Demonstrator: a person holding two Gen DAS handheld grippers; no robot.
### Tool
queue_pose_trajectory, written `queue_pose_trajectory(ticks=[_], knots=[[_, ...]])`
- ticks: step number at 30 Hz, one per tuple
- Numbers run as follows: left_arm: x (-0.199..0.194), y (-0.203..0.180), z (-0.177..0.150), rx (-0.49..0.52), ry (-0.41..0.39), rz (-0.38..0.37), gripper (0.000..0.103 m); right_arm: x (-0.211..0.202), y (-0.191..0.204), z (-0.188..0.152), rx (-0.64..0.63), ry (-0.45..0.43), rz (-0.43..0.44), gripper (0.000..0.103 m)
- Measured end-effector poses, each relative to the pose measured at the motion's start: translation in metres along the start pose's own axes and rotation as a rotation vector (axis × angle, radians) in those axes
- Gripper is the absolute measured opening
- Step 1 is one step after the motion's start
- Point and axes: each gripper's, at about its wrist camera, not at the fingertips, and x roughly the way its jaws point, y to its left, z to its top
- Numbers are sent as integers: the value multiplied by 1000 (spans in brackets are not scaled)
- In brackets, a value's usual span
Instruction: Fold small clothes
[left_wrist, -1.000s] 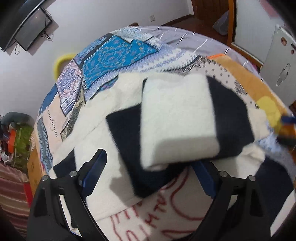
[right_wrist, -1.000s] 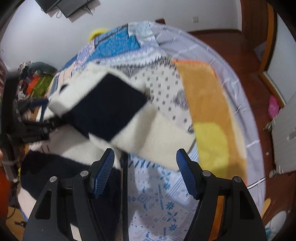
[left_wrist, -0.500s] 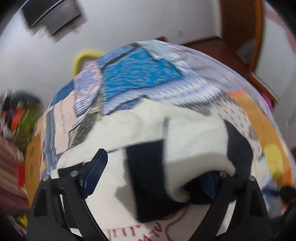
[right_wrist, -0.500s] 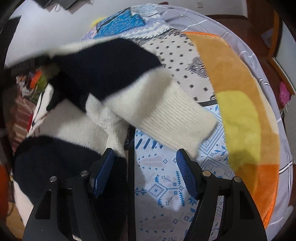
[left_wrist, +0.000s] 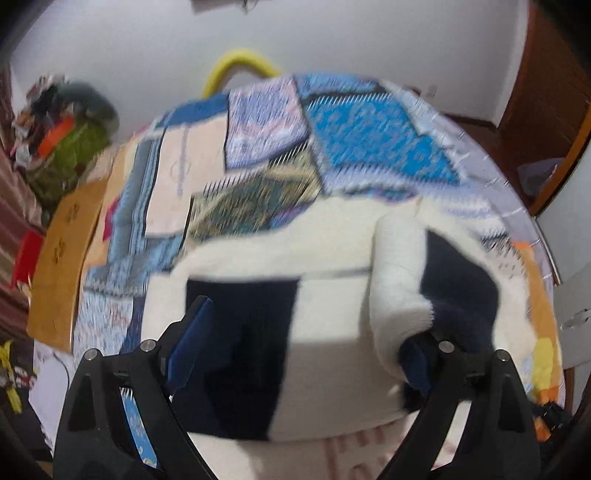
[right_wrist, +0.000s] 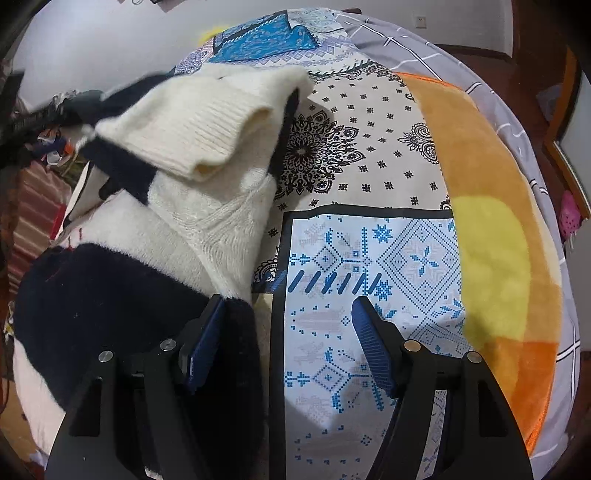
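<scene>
The fluffy cream-and-navy sweater (right_wrist: 177, 236) lies on the bed (right_wrist: 369, 258), soft, limp, light; best pinched at its ribbed cuff. Left tongs (left_wrist: 306, 343) spread wide around its sleeve; right tongs (right_wrist: 288, 332) half-spread, empty.

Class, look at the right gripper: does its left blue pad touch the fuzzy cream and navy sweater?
Touching. In the right wrist view the right gripper's left pad lies against the sweater's navy edge; no gap shows.
</scene>
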Motion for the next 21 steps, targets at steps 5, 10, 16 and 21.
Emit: queue_pose_trajectory(ticks=[5, 10, 16, 21], knots=[[10, 15, -25, 20, 21, 14, 96, 1, 0, 4, -4, 10, 3, 66], [4, 21, -39, 61, 22, 8, 97, 0, 4, 8, -13, 19, -13, 66], [-35, -16, -52, 281, -77, 66, 97, -18, 8, 21, -14, -32, 1, 66], [-66, -59, -58, 405, -159, 16, 97, -30, 12, 33, -22, -87, 8, 66]])
